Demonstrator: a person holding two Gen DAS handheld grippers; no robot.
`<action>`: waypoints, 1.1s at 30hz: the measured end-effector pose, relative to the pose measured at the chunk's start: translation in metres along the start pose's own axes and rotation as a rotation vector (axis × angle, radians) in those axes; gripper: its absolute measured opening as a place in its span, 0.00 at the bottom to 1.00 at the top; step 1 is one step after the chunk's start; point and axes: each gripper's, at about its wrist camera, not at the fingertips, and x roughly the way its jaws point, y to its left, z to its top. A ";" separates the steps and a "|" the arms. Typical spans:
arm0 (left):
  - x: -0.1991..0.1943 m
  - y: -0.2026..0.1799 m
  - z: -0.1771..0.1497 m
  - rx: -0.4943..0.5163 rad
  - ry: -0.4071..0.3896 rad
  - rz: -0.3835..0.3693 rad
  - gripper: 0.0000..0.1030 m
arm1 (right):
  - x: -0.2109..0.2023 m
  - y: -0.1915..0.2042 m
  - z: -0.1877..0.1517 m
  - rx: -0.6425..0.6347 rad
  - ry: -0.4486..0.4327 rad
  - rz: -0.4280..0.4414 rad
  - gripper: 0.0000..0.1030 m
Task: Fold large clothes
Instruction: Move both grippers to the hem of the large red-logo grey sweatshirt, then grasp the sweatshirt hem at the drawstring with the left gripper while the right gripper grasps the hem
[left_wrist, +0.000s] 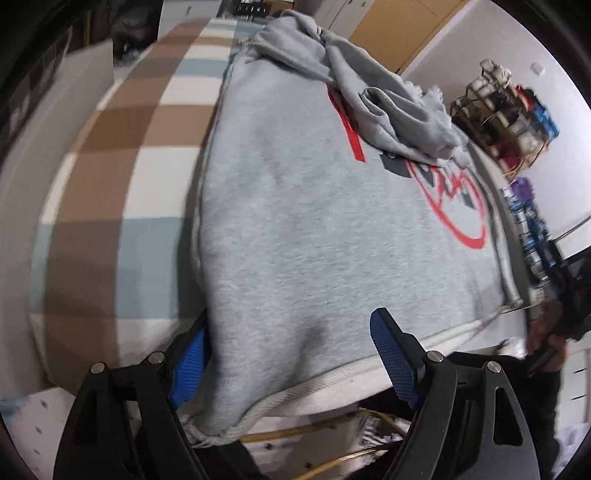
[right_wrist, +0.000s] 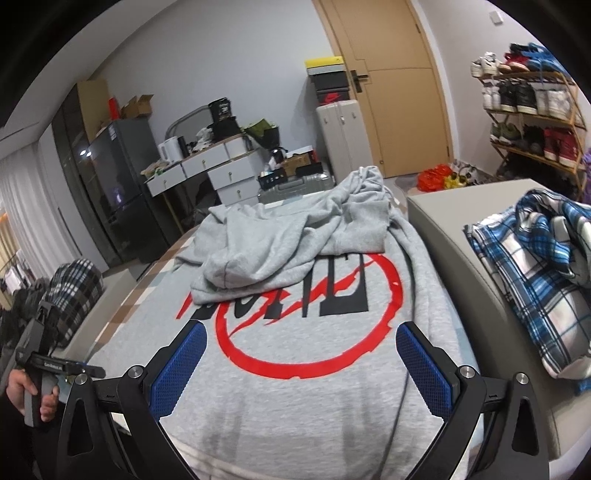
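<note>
Both the left claw and right claw have their jaws spread wide, gripping nothing.

Black tool arms, blue textured pads, silver screws.

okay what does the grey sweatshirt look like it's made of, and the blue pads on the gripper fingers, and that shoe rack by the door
Grey sweatshirt: likely cotton-blend fleece knit, matte and heathered, with a ribbed hem; the red and black graphic looks like a flat print.
Blue pads on the right gripper: probably rubber or soft plastic, given the fine grid texture.
Shoe rack: looks like bamboo or light wood, with thin tan slats and a smooth finish.
</note>
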 end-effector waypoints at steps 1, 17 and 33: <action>0.000 -0.001 0.000 0.000 -0.002 -0.015 0.76 | 0.000 -0.001 0.000 0.005 0.002 -0.002 1.00; -0.011 -0.034 -0.001 0.159 -0.066 -0.182 0.46 | 0.001 -0.002 0.000 0.011 0.012 -0.014 1.00; 0.004 -0.019 -0.003 0.064 0.018 -0.114 0.22 | -0.023 -0.044 -0.007 0.130 0.177 0.010 1.00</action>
